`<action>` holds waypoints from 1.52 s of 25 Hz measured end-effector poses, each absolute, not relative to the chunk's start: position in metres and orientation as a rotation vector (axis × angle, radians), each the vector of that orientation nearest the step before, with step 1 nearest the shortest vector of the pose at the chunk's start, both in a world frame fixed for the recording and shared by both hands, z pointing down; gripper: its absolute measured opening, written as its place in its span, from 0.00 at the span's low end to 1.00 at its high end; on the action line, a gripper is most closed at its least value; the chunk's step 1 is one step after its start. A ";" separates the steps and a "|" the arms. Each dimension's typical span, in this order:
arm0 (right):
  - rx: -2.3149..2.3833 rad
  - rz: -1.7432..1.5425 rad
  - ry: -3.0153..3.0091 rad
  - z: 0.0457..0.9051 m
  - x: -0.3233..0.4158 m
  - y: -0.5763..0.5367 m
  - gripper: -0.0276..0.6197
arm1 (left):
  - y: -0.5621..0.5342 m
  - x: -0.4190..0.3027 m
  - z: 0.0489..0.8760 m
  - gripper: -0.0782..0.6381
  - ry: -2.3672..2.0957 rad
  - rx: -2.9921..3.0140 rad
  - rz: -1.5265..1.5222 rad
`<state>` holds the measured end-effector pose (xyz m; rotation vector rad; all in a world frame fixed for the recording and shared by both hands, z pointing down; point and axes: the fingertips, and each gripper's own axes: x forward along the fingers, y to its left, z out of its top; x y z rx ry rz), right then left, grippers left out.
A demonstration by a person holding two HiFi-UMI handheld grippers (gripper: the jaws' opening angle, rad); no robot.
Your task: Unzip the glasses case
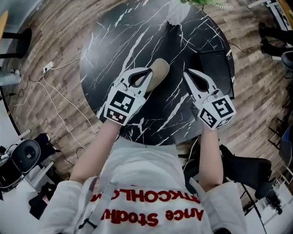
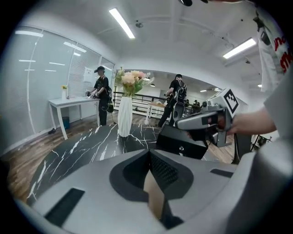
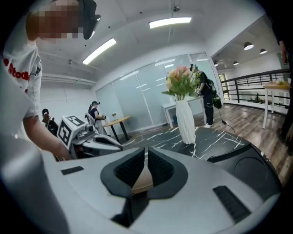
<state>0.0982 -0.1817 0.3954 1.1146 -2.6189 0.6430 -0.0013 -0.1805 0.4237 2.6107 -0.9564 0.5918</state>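
A tan glasses case (image 1: 159,73) lies near the middle of the round black marble table (image 1: 110,50). My left gripper (image 1: 149,70) hovers at the case's left side with its jaws together and nothing clamped. In the left gripper view the left gripper (image 2: 149,153) shows the tan case (image 2: 154,196) through the gap behind its tips. My right gripper (image 1: 185,71) hangs a little to the right of the case, shut and empty. In the right gripper view the right gripper (image 3: 146,151) shows a sliver of the case (image 3: 142,181) below its pads. Whether either gripper touches the case is unclear.
A flat black box (image 1: 215,68) lies on the table's right side, close to the right gripper. A white vase (image 1: 176,13) with flowers stands at the far edge. Cables (image 1: 50,100) trail over the wooden floor on the left. People (image 2: 100,93) stand in the background.
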 end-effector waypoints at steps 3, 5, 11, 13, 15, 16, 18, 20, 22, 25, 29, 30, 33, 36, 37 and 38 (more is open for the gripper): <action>1.109 0.704 -2.562 0.422 0.099 -0.197 0.07 | -0.184 0.002 0.439 0.11 -0.918 2.589 0.640; 1.102 0.788 -2.541 0.439 0.098 -0.205 0.07 | -0.186 0.007 0.451 0.11 -0.893 2.583 0.685; 0.987 0.767 -2.501 0.483 0.088 -0.224 0.07 | -0.189 0.015 0.482 0.11 -0.836 2.546 0.849; 0.774 0.700 -2.441 0.501 0.079 -0.215 0.16 | -0.184 0.014 0.494 0.11 -0.802 2.529 0.933; 0.552 0.606 -2.356 0.516 0.070 -0.200 0.25 | -0.181 0.010 0.503 0.11 -0.781 2.523 0.993; 0.457 0.549 -2.311 0.523 0.068 -0.193 0.26 | -0.181 0.009 0.505 0.11 -0.773 2.526 1.001; 0.307 0.444 -2.233 0.534 0.066 -0.181 0.29 | -0.181 0.008 0.505 0.11 -0.755 2.532 0.993; 0.205 0.359 -2.180 0.542 0.066 -0.176 0.32 | -0.180 0.008 0.505 0.11 -0.733 2.547 0.995; 0.126 0.285 -2.145 0.546 0.064 -0.176 0.36 | -0.180 0.009 0.504 0.11 -0.718 2.569 1.008; 0.035 0.225 -2.108 0.550 0.061 -0.179 0.38 | -0.180 0.009 0.504 0.11 -0.711 2.580 1.015; -0.048 0.207 -2.090 0.553 0.054 -0.177 0.41 | -0.180 0.009 0.505 0.11 -0.708 2.572 0.990; -0.052 0.202 -2.083 0.554 0.054 -0.177 0.41 | -0.180 0.010 0.505 0.11 -0.709 2.572 0.981; -0.030 0.194 -2.078 0.556 0.054 -0.179 0.41 | -0.180 0.010 0.505 0.11 -0.717 2.569 0.956; -0.018 0.192 -2.095 0.555 0.055 -0.180 0.41 | -0.180 0.010 0.505 0.11 -0.726 2.573 0.952; -0.018 0.188 -2.097 0.555 0.055 -0.180 0.39 | -0.180 0.010 0.505 0.11 -0.728 2.576 0.956; -0.018 0.182 -2.096 0.555 0.056 -0.181 0.38 | -0.180 0.010 0.505 0.11 -0.729 2.578 0.961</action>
